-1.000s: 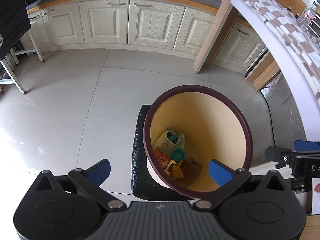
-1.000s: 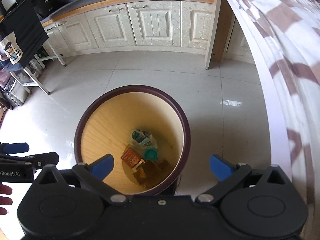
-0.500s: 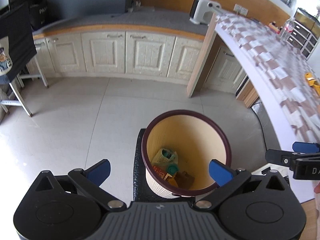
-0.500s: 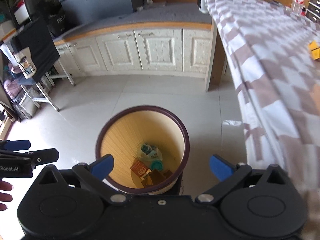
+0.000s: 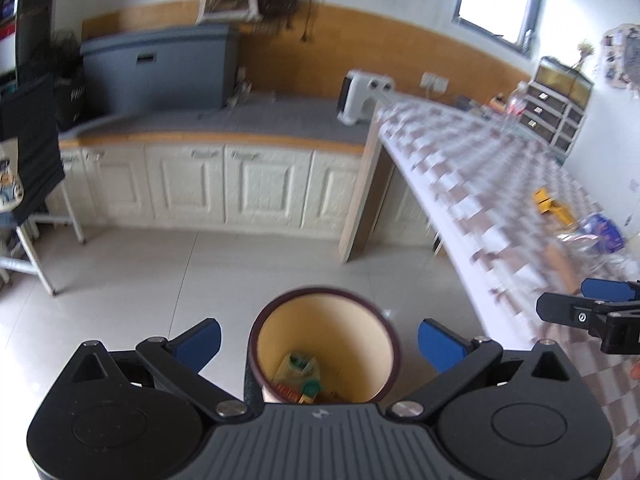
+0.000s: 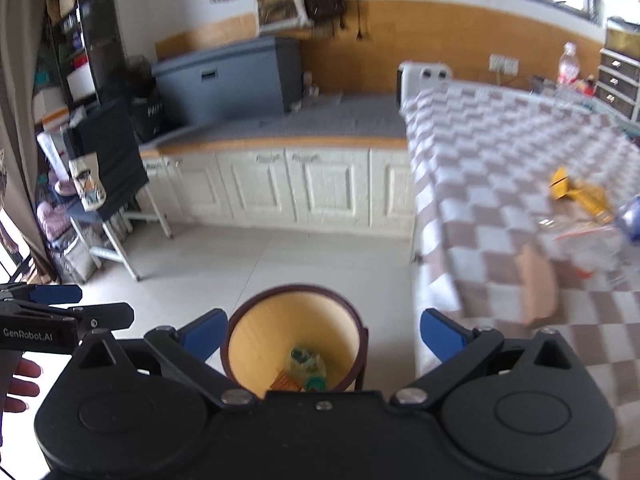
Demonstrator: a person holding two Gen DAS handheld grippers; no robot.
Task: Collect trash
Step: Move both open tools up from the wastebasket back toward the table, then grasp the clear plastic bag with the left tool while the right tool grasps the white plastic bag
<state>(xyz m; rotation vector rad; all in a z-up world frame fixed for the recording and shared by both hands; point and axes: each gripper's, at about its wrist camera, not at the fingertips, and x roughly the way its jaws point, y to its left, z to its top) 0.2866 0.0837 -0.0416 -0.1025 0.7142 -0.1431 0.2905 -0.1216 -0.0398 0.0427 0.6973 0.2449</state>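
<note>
Both our grippers, left gripper (image 5: 319, 342) and right gripper (image 6: 323, 335), hang spread wide with nothing between the fingers, above the trash bin (image 5: 386, 344) on the floor. Wrappers (image 6: 306, 362) lie at its bottom. Farther off, yellow scraps (image 6: 576, 192) rest on the checkered table (image 6: 480, 184).

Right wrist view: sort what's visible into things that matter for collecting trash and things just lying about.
For the job:
- round bin with dark rim and wood-tone inside, wrappers already in it
- yellow crumpled wrapper on the checked tablecloth
- clear plastic bag
- brown paper piece
- both tongs, open and empty

Just lying about:
- clear plastic bottle
- white appliance
- grey-blue box
</note>
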